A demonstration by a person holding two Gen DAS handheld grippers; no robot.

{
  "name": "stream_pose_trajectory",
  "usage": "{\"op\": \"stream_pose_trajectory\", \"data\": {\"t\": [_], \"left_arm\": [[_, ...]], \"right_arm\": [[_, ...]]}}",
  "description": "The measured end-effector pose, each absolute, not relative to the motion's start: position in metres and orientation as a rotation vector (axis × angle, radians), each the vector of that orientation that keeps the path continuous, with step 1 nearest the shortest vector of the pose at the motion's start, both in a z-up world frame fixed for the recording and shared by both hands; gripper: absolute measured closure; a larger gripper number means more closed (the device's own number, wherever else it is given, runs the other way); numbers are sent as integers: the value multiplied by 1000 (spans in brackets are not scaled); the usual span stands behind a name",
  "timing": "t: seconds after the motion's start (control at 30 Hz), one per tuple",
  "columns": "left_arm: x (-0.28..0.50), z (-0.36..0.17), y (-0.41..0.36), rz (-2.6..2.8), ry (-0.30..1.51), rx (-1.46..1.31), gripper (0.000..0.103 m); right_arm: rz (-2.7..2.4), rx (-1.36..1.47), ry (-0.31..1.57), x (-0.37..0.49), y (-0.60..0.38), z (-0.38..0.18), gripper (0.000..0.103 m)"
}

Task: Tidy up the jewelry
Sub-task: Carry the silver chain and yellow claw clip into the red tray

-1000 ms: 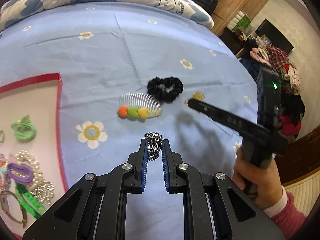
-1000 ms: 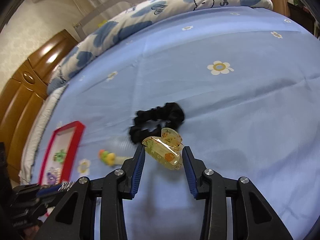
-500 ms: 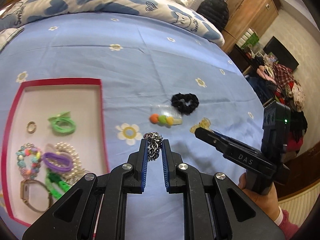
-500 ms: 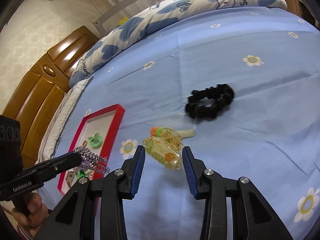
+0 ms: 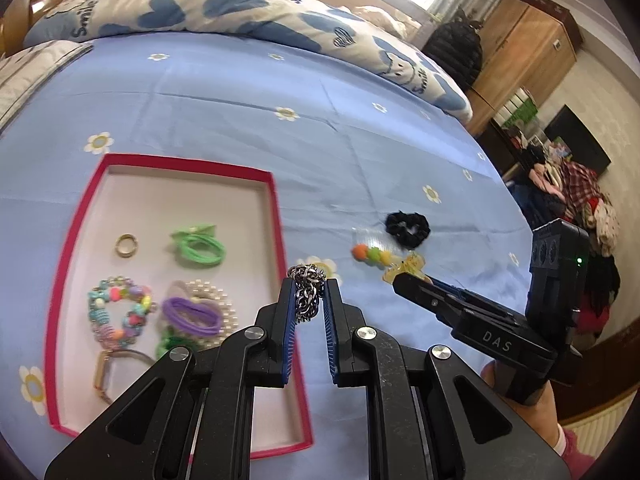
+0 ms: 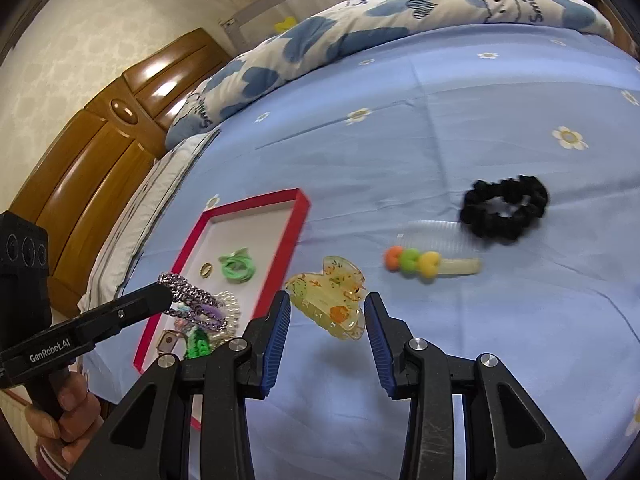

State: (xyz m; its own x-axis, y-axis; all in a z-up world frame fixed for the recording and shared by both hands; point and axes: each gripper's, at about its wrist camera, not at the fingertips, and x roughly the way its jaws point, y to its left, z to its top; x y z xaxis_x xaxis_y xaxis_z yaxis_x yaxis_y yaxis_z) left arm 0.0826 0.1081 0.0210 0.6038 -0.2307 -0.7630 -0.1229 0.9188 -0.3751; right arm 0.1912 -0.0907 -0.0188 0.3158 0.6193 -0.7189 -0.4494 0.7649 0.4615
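We carry two pieces above the bed toward the red tray point(image 5: 276, 216): our left gripper point(image 5: 307, 292) has its jaws clenched on a silver chain point(image 5: 306, 294), our right gripper point(image 6: 326, 312) grasps a yellow hair claw point(image 6: 326, 296). Next, we judge, each needs lowering over the tray and releasing.

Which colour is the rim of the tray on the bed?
Red rim; the inside is whitish. Clearest in the left wrist view.

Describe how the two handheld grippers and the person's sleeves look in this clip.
Both the left gripper and the right gripper are black, angular frames with silver bolts and ribbed blue pads. The right one reads "DAS" and has a green light; the left reads "GenRobot.AI". A pink sleeve with a white cuff shows.
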Motion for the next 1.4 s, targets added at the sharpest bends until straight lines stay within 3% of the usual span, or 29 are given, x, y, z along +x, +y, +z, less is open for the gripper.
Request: {"op": "stream_pose_trajectory", "data": {"t": [0.77, 1.4], "left_arm": [[62, 13, 193, 77, 904, -481, 91], [90, -30, 234, 142, 962, -496, 91]], "right_arm": [[851, 95, 1046, 177, 10, -14, 64], [866, 1, 1117, 193, 78, -49, 64]]}}
